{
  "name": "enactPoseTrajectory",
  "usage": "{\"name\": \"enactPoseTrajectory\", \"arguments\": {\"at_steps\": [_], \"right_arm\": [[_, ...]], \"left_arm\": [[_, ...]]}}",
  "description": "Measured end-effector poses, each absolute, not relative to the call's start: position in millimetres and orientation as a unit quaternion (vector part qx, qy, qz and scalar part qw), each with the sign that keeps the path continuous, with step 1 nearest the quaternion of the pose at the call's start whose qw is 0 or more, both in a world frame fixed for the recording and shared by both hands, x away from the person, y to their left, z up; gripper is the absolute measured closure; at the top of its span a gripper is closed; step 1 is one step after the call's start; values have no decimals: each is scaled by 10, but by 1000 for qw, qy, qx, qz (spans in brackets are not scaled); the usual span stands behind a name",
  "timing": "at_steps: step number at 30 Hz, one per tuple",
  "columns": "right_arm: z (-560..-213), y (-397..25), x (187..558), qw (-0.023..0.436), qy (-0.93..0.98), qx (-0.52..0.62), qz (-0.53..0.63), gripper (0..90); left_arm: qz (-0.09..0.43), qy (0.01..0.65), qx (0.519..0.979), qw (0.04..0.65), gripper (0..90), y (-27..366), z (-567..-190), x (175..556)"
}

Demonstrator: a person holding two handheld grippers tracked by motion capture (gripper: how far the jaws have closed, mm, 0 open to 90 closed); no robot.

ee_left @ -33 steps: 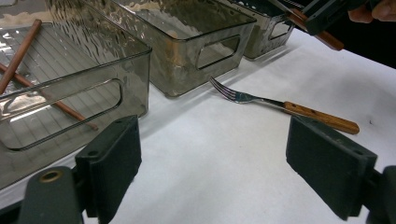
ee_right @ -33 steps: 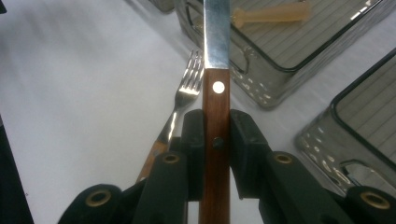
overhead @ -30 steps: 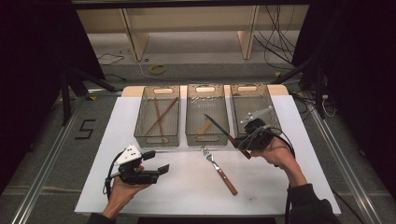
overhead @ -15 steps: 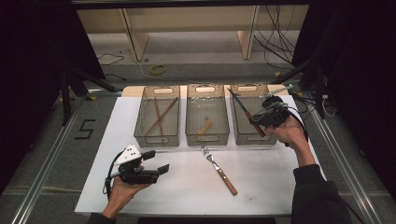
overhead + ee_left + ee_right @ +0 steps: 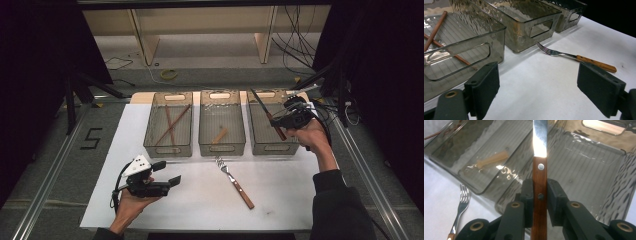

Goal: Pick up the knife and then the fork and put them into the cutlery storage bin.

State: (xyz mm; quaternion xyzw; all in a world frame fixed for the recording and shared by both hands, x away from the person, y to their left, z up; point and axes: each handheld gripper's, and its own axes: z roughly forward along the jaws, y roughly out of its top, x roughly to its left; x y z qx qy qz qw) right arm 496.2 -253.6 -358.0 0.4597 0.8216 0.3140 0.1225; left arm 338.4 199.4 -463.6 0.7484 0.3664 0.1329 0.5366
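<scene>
1. The knife (image 5: 267,114) with its wooden handle is clamped in the right gripper (image 5: 289,118), over the right-hand bin (image 5: 260,144) in the upper right of the high view; its blade slants up and to the left, toward the bin's far edge.
2. In the right gripper view the knife (image 5: 539,180) stands straight up the middle of the frame, both jaws pressed flat against the handle just below the upper rivet, the blade running out of the top edge.
3. A second ago this gripper held the knife lower, over the white sheet in front of the bins; half a second ago it had risen to the bin, and now it sits slightly farther left above it.
4. The left gripper (image 5: 167,184) rests in the lower left of the high view, held in the person's hand, jaws spread wide with nothing between them; it has not moved across the three moments.
5. The fork (image 5: 234,181) lies on the white sheet (image 5: 280,200) in the lower middle, tines toward the middle bin (image 5: 222,148), unchanged from before.
6. In the left gripper view the fork (image 5: 574,58) lies beyond the open jaws, just in front of the bins.
7. The left bin (image 5: 168,149) holds chopsticks (image 5: 171,125); the middle bin holds a small pale wooden piece (image 5: 219,135).
</scene>
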Motion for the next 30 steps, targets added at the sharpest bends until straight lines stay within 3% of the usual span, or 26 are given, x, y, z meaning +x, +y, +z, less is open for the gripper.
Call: {"name": "enactPoseTrajectory", "arguments": {"at_steps": [30], "right_arm": [[-3661, -2542, 5258, 124, 796, 513, 298, 774]], "left_arm": [[133, 365, 748, 539, 173, 1993, -4632, 3381]]}}
